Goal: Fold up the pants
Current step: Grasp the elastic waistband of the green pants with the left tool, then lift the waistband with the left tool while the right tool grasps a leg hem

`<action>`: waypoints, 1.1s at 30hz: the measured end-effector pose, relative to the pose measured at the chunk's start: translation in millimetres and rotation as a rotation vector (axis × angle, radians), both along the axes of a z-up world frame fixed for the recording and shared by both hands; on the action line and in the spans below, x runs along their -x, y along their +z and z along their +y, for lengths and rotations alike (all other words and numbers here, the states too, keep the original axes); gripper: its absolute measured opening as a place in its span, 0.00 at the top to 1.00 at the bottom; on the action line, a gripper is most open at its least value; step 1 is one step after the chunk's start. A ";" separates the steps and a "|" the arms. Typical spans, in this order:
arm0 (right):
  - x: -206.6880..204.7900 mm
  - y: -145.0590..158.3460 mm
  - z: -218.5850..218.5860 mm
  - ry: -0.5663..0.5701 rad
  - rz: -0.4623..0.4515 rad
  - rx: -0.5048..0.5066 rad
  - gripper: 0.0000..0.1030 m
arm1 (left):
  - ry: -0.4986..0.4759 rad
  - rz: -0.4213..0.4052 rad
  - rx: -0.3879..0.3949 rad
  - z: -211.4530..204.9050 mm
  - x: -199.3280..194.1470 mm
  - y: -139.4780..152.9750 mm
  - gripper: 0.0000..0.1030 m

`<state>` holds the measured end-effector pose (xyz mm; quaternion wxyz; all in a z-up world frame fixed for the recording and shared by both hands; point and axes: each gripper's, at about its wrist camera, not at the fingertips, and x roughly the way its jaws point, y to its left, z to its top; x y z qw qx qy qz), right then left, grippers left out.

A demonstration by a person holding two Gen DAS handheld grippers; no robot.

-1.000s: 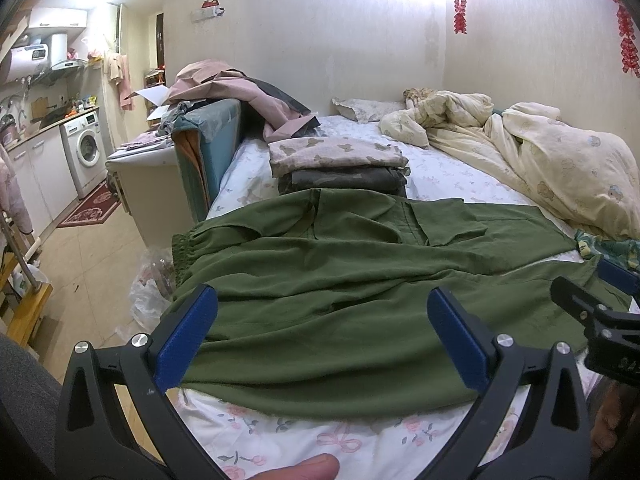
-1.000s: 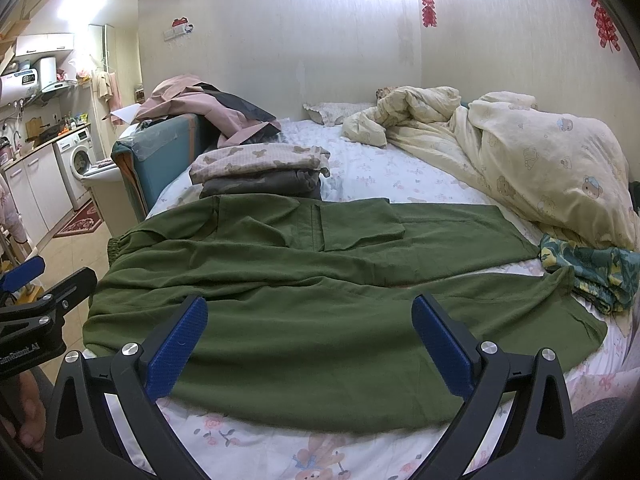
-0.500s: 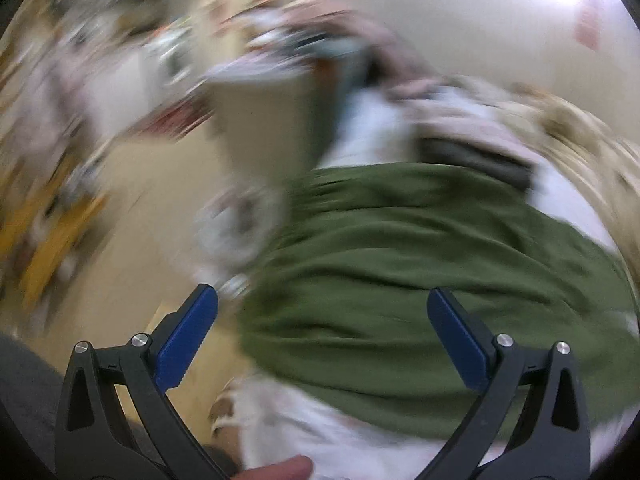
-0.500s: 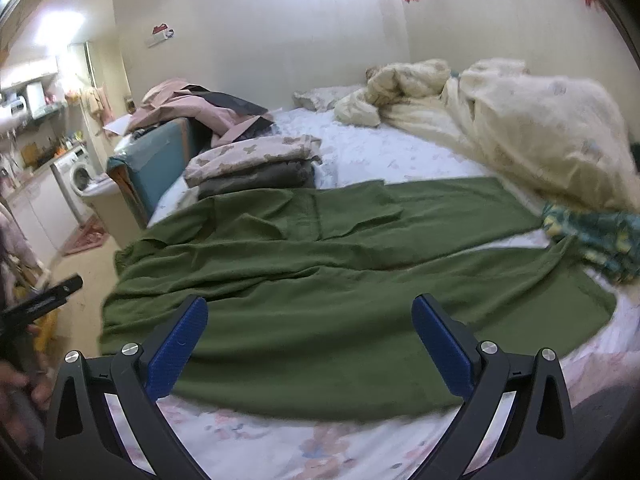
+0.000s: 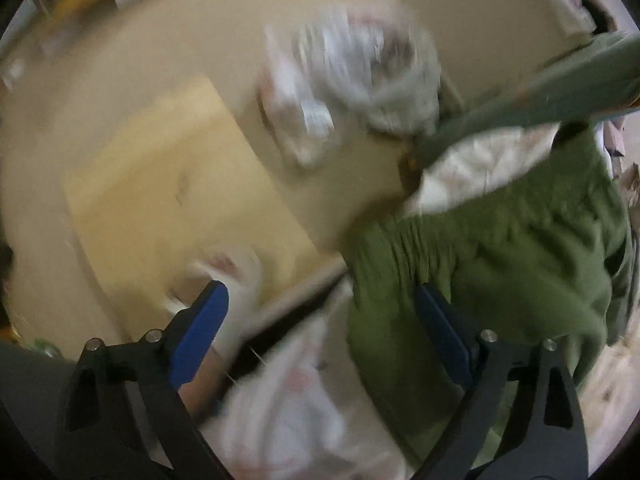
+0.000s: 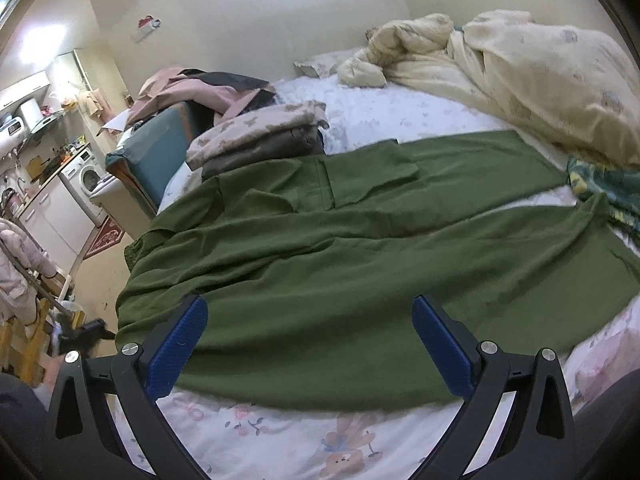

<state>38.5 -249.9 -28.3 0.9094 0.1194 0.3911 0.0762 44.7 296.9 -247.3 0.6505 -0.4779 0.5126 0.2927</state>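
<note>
Green pants: I see them spread flat on bed. My left gripper: jaws closing, waistband between, ungripped. My right gripper: fingers wide, empty.

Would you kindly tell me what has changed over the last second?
The left gripper swung down to the pants' elastic waist at the bed's edge, jaws closing, nothing gripped yet. The right gripper only tilted slightly, open. The pants stay spread flat on the bed.

The pants lie spread across the bed. Behind them sits a stack of folded clothes; the quilt is heaped at the right.
</note>
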 end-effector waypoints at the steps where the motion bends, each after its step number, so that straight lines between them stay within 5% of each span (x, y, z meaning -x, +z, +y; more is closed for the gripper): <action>1: -1.0 -0.8 -0.2 -0.001 0.003 0.001 0.00 | 0.009 -0.032 0.078 -7.0 -3.1 -10.5 0.11; 4: -3.9 -4.6 -1.3 -0.012 0.016 0.011 0.00 | 0.052 -0.083 0.198 -10.5 -7.5 -28.0 0.16; 7: -4.4 -7.6 -3.2 -0.022 0.025 0.024 0.00 | 0.077 -0.141 0.258 -10.0 -12.4 -31.7 0.50; 8: -4.5 -8.3 -3.8 -0.026 0.028 0.026 0.00 | 0.062 -0.164 0.263 -7.6 -17.0 -32.6 0.69; 11: -6.5 -9.0 -4.4 -0.029 0.034 0.023 0.00 | -0.041 -0.144 0.137 -12.7 -31.5 -0.3 0.95; 15: -5.0 -8.2 0.9 -0.021 0.026 0.067 0.00 | -0.052 -0.121 -0.017 -10.9 -17.0 35.8 0.98; 23: 1.8 0.2 -3.0 -0.026 -0.002 0.062 0.00 | -0.229 -0.241 -0.417 -41.4 -8.5 184.1 0.99; 26: 0.9 0.8 -7.6 -0.037 0.000 0.050 0.00 | -0.283 -0.247 -0.455 -49.1 -12.3 209.0 0.99; 33: -7.5 -12.3 -61.1 -0.176 0.110 0.002 0.00 | -0.266 -0.214 -0.502 -51.6 -12.5 206.7 0.99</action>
